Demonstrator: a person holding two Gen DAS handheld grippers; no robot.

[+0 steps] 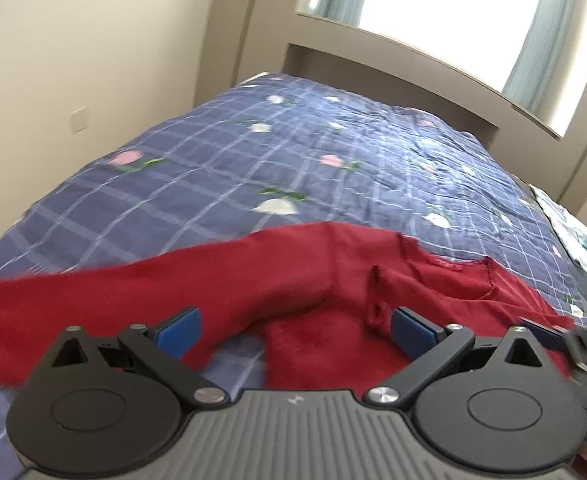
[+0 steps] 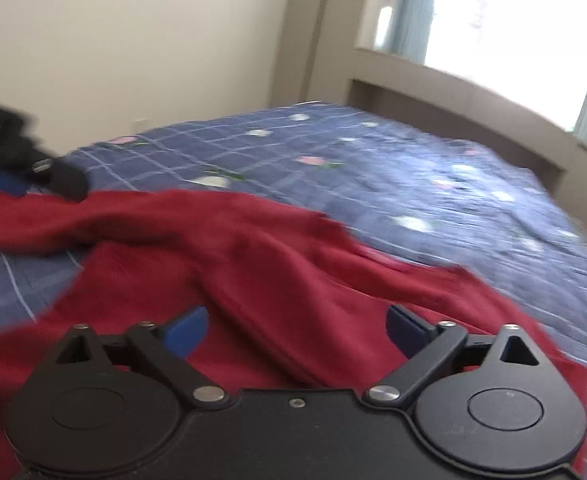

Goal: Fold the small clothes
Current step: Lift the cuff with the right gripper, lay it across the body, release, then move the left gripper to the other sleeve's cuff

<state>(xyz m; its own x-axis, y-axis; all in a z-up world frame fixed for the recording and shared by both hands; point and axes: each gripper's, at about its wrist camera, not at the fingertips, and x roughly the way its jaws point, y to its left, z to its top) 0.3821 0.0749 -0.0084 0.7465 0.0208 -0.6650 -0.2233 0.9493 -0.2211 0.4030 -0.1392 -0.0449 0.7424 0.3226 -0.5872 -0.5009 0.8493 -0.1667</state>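
A dark red garment lies crumpled on the bed, a sleeve stretching left and its neckline to the right. It also shows in the right wrist view. My left gripper is open, its blue pads wide apart just over the near edge of the cloth. My right gripper is open over the garment's body, holding nothing. The right gripper shows at the right edge of the left wrist view; the left one shows at the left edge of the right wrist view.
The bed has a blue checked quilt with flower prints. A beige headboard and a bright window stand behind it. A wall runs along the left. A patterned cloth lies at the bed's right edge.
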